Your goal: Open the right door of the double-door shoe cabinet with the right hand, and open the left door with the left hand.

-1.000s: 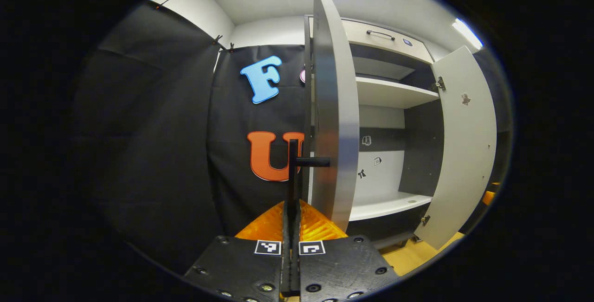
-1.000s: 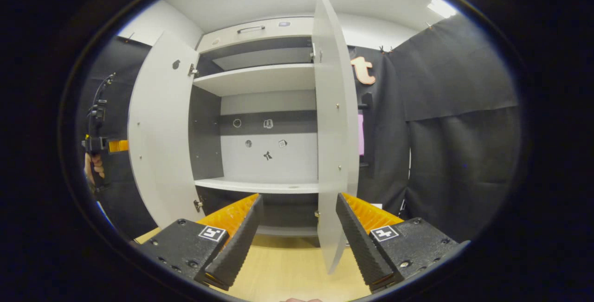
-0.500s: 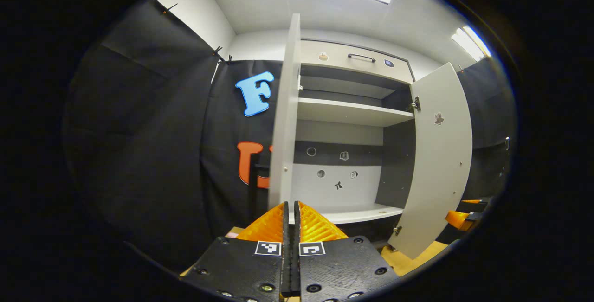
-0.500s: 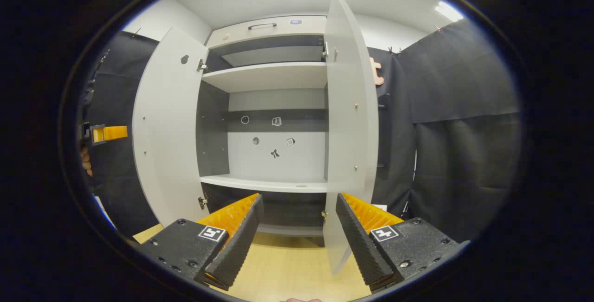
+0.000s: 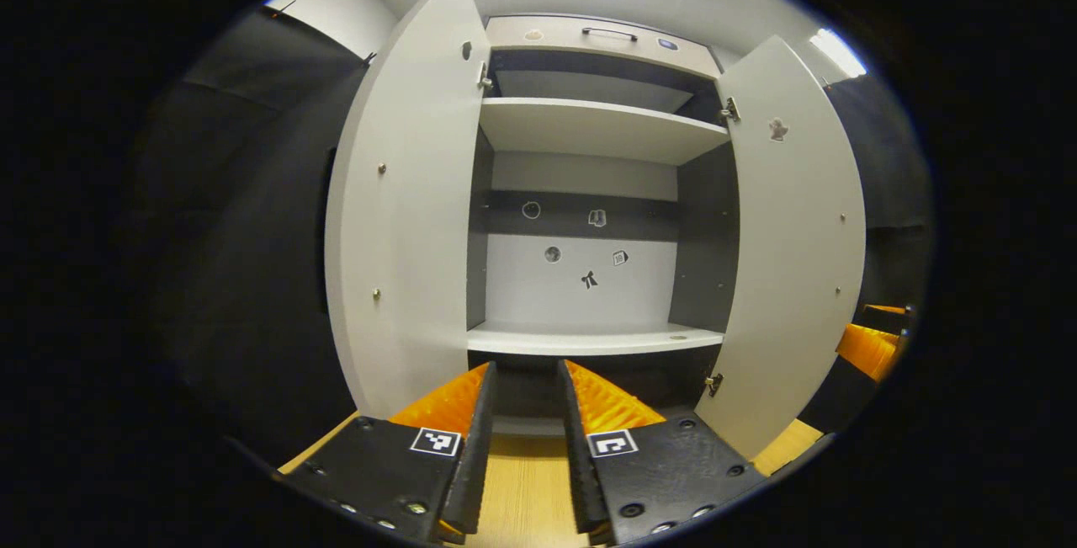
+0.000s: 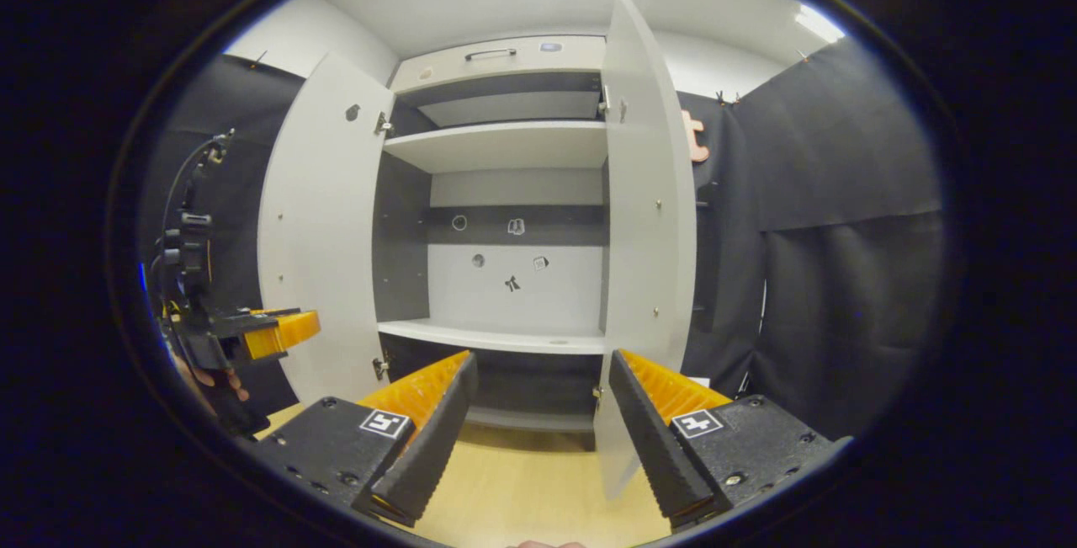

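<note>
Grey flat wooden left door [image 5: 404, 203] and right door [image 5: 795, 253] standing wide at frame sides, so back both empty, part-open orange-fingered grippers [image 5: 523, 413] [image 6: 538, 422] away slowly, touching nothing.

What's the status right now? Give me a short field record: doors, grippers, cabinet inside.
left door: swung open, free of either gripper
right door: swung open, free of either gripper
left gripper: open, holding nothing, facing the cabinet
right gripper: open, holding nothing, fingers wide apart
shelves: upper and lower bare
back panel: a few small stickers
top drawer: shut, dark handle
floor: light wood
</note>
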### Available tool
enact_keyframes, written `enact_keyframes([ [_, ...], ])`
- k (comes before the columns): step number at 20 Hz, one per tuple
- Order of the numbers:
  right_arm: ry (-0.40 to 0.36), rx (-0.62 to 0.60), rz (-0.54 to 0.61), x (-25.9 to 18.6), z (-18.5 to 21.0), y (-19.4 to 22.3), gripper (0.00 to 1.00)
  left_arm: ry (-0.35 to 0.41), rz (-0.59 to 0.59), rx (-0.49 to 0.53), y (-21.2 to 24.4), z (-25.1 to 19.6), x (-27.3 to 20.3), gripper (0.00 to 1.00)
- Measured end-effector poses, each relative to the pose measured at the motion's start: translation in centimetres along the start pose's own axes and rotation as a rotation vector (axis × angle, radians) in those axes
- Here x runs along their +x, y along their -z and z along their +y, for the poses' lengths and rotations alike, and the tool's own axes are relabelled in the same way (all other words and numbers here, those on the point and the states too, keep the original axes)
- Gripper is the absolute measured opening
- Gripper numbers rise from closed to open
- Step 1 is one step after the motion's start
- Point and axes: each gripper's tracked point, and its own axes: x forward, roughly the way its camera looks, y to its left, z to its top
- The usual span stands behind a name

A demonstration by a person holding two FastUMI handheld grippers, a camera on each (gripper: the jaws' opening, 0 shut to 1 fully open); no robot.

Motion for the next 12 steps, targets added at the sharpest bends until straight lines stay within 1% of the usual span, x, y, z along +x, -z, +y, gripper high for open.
enact_keyframes([
  [1, 0.001, 0.007, 0.004, 0.0, -0.3, 0.2, 0.98, 0.023, -0.033, 0.011, -0.7, -0.7, -0.3, 0.37],
  [2, 0.002, 0.015, 0.009, 0.0, -0.4, 0.4, 0.98, 0.048, -0.057, 0.015, -1.3, -1.5, -0.4, 0.66],
  [3, 0.004, 0.020, 0.015, 0.0, -0.5, 0.6, 0.98, 0.060, -0.070, 0.015, -1.7, -2.0, -0.6, 0.74],
  [4, 0.005, 0.026, 0.014, 0.1, -0.7, 0.6, 0.98, 0.075, -0.075, 0.015, -1.9, -2.5, -0.7, 0.89],
  [5, 0.005, 0.034, 0.014, 0.1, -0.7, 0.5, 0.98, 0.077, -0.075, 0.018, -2.1, -2.6, -0.9, 0.95],
  [6, 0.001, 0.040, 0.019, 0.1, -0.6, 0.5, 0.98, 0.073, -0.082, 0.025, -2.5, -2.7, -0.9, 0.98],
  [8, 0.000, 0.049, 0.008, 0.0, -0.8, 0.0, 0.97, 0.075, -0.089, 0.039, -2.8, -3.2, -0.9, 0.97],
  [12, 0.011, 0.051, -0.004, 0.3, -0.9, -0.6, 0.98, 0.087, -0.089, 0.027, -2.9, -3.7, -1.0, 0.97],
])
